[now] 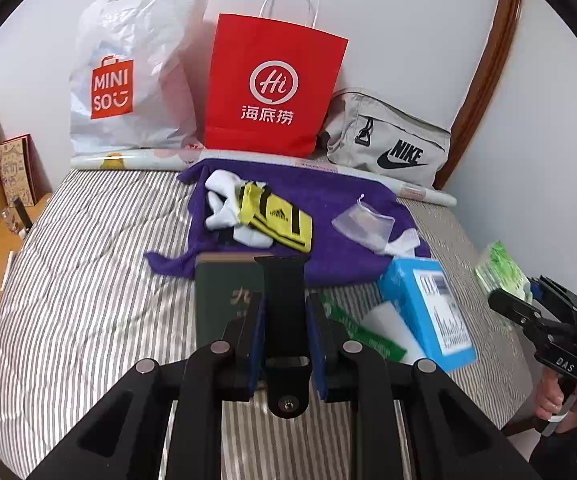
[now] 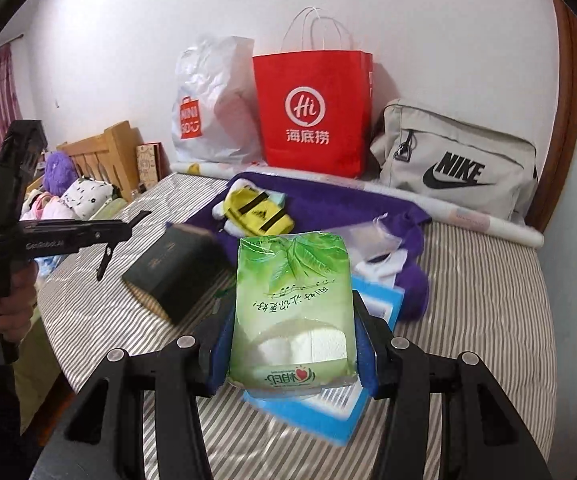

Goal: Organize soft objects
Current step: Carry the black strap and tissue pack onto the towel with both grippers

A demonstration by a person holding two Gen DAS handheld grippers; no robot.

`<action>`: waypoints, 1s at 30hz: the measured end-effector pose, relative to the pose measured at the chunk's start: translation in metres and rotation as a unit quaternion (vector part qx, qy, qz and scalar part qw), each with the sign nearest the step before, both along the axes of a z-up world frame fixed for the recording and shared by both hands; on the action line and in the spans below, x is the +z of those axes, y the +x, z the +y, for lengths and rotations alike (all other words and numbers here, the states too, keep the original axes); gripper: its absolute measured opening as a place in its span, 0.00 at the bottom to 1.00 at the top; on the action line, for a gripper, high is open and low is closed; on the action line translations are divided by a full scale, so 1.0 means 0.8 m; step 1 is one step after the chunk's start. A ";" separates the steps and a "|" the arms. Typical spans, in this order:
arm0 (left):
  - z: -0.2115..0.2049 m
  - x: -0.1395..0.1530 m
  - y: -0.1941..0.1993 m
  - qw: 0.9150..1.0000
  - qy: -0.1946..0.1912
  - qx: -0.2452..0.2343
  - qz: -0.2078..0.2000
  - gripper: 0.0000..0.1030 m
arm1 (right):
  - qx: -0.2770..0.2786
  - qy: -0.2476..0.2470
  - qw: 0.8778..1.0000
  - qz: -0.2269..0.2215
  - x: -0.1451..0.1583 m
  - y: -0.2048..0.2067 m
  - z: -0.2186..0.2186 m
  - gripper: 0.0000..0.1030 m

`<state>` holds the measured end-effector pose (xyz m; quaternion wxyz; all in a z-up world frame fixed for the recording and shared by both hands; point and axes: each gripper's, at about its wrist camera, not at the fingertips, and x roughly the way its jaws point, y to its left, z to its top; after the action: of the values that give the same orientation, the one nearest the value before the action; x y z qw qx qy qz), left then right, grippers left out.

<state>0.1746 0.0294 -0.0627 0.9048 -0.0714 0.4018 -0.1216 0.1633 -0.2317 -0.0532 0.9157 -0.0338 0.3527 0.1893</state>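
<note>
My left gripper (image 1: 284, 304) is shut on a black strap (image 1: 283, 300) that stands up between its blue pads, above the striped bed (image 1: 88, 280). My right gripper (image 2: 292, 344) is shut on a green tissue pack (image 2: 294, 304), held over the bed; the pack also shows in the left wrist view (image 1: 502, 270). A purple towel (image 1: 328, 208) lies at the back with yellow and white socks (image 1: 264, 216) and a clear plastic pouch (image 1: 364, 224) on it. The left gripper shows at the left of the right wrist view (image 2: 120, 240).
A dark green book (image 1: 224, 300), a blue box (image 1: 424, 312) and a green-white packet (image 1: 368, 336) lie on the bed. A white Miniso bag (image 1: 128, 80), a red paper bag (image 1: 272, 84) and a grey Nike bag (image 1: 388, 140) stand against the wall. A wooden headboard (image 2: 104, 152) is at left.
</note>
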 end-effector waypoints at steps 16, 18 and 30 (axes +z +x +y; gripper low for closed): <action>-0.025 -0.016 0.129 0.999 -0.015 -0.020 0.035 0.19 | -0.019 -0.029 0.999 0.024 -0.015 0.141 -0.011 0.50; -0.030 -0.020 0.144 0.999 -0.014 -0.023 0.041 0.19 | -0.018 -0.025 0.999 0.031 -0.023 0.157 -0.010 0.50; -0.042 -0.048 0.212 0.996 -0.010 -0.034 0.085 0.19 | -0.019 -0.047 0.994 0.100 -0.078 0.231 -0.001 0.50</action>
<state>0.3442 -0.0042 -0.1010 0.8621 -0.0764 0.4780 -0.1499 0.3480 -0.2325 -0.1158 0.8767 -0.0510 0.4516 0.1576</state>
